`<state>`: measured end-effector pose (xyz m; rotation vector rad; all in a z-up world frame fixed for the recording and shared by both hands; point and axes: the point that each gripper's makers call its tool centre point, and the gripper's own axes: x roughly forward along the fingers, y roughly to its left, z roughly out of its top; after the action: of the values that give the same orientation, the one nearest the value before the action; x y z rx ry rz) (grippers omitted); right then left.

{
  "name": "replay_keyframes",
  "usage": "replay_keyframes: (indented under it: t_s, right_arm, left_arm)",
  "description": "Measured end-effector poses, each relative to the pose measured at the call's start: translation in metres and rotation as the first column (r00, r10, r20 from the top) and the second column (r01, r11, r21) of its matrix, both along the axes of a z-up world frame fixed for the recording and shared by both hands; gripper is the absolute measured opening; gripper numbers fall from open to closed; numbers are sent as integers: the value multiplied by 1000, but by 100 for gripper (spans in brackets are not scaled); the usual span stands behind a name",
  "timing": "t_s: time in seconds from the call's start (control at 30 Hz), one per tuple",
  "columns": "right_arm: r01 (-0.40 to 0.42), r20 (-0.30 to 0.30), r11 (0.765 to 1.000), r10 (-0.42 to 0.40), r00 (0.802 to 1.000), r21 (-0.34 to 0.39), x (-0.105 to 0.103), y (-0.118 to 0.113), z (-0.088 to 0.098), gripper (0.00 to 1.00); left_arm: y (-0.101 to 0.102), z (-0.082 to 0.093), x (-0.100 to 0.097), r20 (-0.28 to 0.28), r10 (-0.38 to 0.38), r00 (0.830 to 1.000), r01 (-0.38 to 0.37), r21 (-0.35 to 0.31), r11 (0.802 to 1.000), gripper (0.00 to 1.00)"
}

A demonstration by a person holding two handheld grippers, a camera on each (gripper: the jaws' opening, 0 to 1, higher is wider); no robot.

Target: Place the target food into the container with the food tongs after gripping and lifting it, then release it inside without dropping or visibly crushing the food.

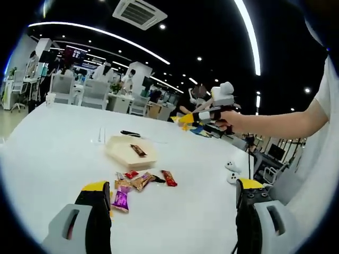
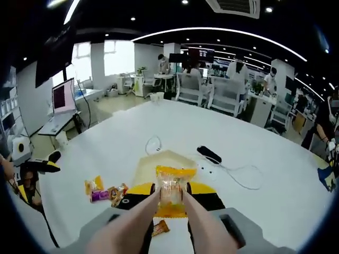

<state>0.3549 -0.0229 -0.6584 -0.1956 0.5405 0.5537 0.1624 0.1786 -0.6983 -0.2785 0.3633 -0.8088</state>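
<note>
My right tool (image 2: 170, 207) clamps the food tongs (image 2: 159, 219), whose tips pinch a yellow snack packet (image 2: 171, 194) above the beige container (image 2: 153, 161). It looks light, crinkly and slippery, so I'd keep the hold mid-packet and gentle. My left tool (image 1: 174, 203) hangs spread over the table (image 1: 53, 143).

An open-plan office: desks (image 2: 249, 103), office chairs (image 1: 62, 87), a monitor (image 2: 62, 96).

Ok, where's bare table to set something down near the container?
Bare table lies left of the container in the left gripper view. Crowded: the snack packets just before it. In the right gripper view, tongs hold a yellow packet over it.
</note>
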Motion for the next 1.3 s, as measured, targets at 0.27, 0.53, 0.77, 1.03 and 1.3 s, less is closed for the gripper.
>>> replay_keyframes:
  t_s: [0.27,0.53,0.77,1.03,1.3]
  right_arm:
    - [-31,24,997,32,999,-70,13,-3,1,23]
    - [-32,31,998,34,999,-55,30,1,10,23]
    - [-69,34,991,73,997,-111,40,10,14,23]
    - [-81,49,990,87,995,-115,58,14,30,23]
    - [-107,46,986,114,992,-128,70,24,32,23]
  left_arm:
    - [-2,8,3,12,-7,1000,7,13,1000,99]
    - [5,9,1,16,20,1000,-20,13,1000,99]
    - [3,5,1,11,-8,1000,7,27,1000,99]
    - [0,2,-1,14,4,1000,-4,33,999,99]
    - [-5,0,-5,4,6,1000,-6,23,1000,99]
